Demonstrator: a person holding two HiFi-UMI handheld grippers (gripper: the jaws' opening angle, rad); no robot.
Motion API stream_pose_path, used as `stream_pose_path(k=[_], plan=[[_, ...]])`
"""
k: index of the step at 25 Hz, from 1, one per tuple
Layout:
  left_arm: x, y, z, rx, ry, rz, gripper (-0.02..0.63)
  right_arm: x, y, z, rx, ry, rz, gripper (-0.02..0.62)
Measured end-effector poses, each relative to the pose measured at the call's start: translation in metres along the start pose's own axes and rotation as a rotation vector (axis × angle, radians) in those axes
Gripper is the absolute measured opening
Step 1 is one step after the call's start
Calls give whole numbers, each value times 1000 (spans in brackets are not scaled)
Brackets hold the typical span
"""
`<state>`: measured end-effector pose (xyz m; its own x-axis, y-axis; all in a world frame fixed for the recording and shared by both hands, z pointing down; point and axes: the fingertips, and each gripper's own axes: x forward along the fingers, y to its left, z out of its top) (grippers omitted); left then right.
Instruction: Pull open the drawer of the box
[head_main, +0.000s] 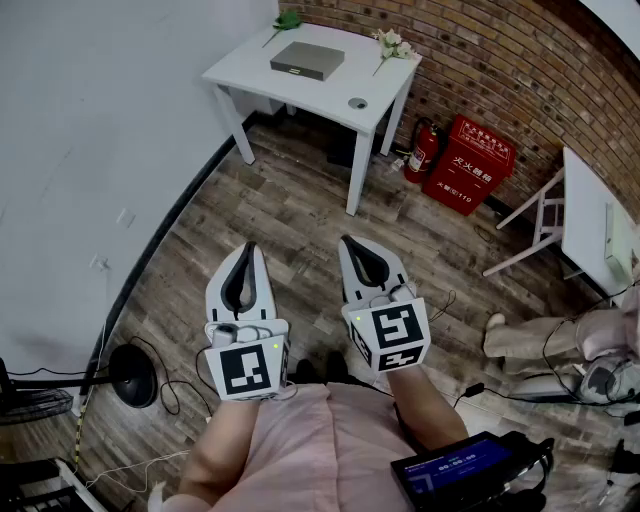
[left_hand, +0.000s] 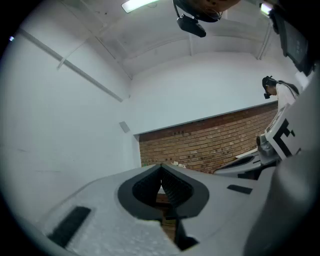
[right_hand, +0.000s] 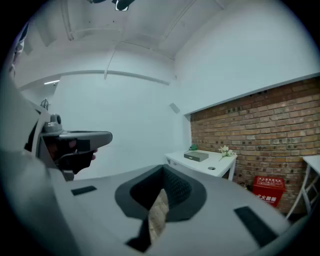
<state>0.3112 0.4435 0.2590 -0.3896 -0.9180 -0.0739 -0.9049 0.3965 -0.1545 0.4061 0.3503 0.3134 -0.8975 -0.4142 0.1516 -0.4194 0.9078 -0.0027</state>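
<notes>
Claws first: both sat low and close in front of the person, side by side, tips pointing forward. The left claw was fully shut with nothing in it, and the left gripper view backed that up, with the ribbed pads pressed together on empty air. Same story for the right claw, closed tight and empty. So nothing had been grabbed, and I'd say the job hadn't really started.

The bit that matters: the box was well apart from both claws, straight ahead across a stretch of wood-plank floor. It was a flat grey box lying on the white bench, with its long side running roughly left to right across the person's line of sight, a bit skewed. It lined up about between the two claws, maybe a touch closer to the right one, so honestly either could go for it. I couldn't make out a drawer pull from this far. My guess is the long face toward the person was the drawer front.

Also on the bench were white flowers, a green sprig and a small round thing near the front edge. Behind that was a brick wall with a fire extinguisher and a red fire box at its foot, and a plain white wall on the left.
</notes>
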Motion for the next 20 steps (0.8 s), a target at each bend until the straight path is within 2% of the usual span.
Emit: stream_pose_path(k=[12,18,19,20], plan=[[6,-11,-5,10,15,22,7,4,-7,-8,4,4,44,3],[10,-5,-12,11,25,77,8,10,-19,-7,20,-35,51,7],[11,-3,-13,7,25,82,18,13,-19,-6,20,-37,57,86],[14,-2,-14,1,27,85,64,17,-20,-5,19,-36,61,137]])
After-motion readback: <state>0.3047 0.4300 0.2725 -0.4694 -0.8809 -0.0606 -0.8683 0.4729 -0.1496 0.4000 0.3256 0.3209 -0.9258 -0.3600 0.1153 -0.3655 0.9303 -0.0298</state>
